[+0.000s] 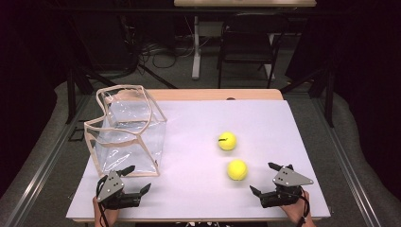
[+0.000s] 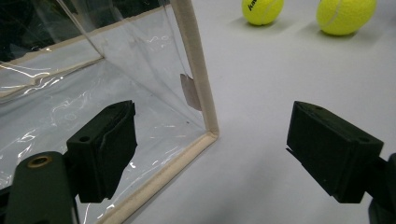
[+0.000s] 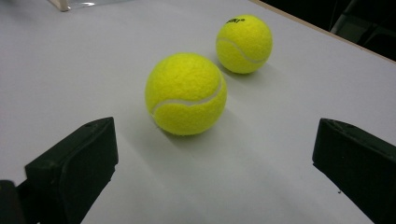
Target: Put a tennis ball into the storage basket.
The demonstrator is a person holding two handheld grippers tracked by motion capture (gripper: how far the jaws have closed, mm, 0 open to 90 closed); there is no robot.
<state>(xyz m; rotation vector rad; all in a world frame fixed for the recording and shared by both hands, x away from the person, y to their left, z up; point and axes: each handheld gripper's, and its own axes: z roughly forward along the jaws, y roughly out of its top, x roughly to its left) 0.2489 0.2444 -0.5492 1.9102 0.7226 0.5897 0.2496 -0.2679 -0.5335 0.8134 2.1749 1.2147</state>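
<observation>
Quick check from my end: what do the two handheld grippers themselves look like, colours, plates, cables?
Both are black. The left gripper and right gripper each carry a grey three-cornered plate with small dark holes on top and end in two blocky black jaws. A black cable trails from each toward the person's hands. No sleeves visible.

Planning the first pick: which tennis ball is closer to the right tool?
The near tennis ball, plain felt and seam up; the far tennis ball shows black print.
</observation>
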